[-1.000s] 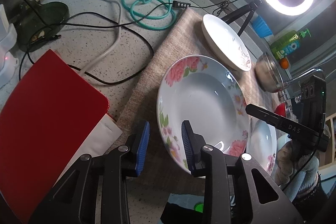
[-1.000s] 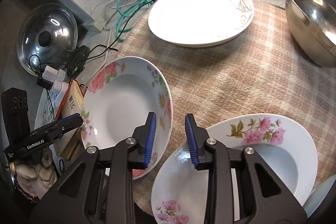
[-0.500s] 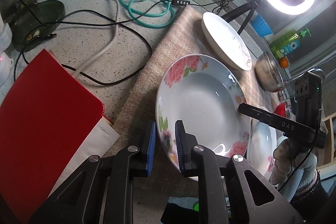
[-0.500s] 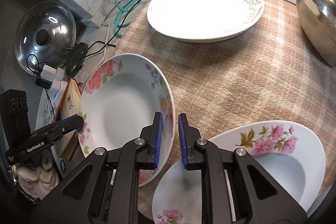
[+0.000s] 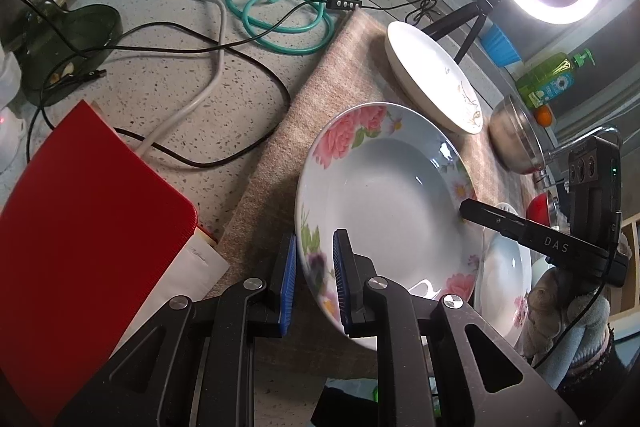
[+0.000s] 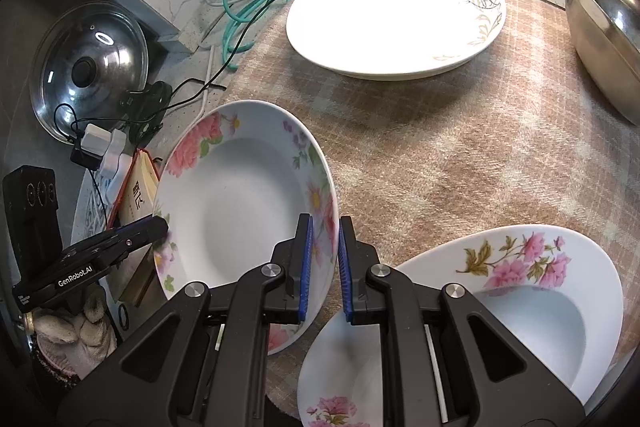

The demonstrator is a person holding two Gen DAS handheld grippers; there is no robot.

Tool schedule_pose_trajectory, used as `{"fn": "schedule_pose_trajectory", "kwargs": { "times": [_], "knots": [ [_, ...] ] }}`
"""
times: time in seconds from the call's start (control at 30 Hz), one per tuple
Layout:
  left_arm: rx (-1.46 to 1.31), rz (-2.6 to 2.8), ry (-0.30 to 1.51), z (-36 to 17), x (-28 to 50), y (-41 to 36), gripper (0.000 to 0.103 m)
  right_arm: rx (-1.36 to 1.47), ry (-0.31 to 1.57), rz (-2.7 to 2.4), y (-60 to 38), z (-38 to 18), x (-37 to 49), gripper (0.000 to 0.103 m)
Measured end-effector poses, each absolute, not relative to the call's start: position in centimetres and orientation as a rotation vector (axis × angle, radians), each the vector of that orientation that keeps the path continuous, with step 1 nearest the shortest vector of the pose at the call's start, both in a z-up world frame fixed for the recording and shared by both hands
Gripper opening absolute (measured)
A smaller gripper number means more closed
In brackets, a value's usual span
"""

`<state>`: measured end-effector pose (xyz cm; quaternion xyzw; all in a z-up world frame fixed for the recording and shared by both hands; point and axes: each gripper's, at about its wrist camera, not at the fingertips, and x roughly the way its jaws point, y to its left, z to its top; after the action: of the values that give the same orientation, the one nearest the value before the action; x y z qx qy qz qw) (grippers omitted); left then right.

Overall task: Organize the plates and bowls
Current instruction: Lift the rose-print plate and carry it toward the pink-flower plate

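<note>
Two grippers (image 5: 315, 277) (image 6: 323, 263) pinch the floral plate's (image 5: 384, 195) opposite rims.

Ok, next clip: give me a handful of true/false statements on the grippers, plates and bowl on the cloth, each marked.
1. Both grippers clamp the rim of the same rose-patterned plate. True; left gripper, right gripper.
2. The steel bowl is stacked on the white plate. False; they sit apart on the plaid cloth.
3. A second floral plate lies beside the right gripper. True.
4. The pot lid covers the gripped plate. False; it lies off the cloth.
</note>
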<state>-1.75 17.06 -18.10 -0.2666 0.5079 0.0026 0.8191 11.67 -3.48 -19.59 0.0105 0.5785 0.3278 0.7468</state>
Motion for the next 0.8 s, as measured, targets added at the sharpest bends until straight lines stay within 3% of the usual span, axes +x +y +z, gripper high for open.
{"fn": "schedule_pose_trajectory", "kwargs": {
  "times": [0.8],
  "knots": [
    [-0.528,-0.08,1.021,-14.1,-0.6,15.0,0.016,0.124,1.214,0.684,-8.0,-15.6,10.1,0.013]
  ]
}}
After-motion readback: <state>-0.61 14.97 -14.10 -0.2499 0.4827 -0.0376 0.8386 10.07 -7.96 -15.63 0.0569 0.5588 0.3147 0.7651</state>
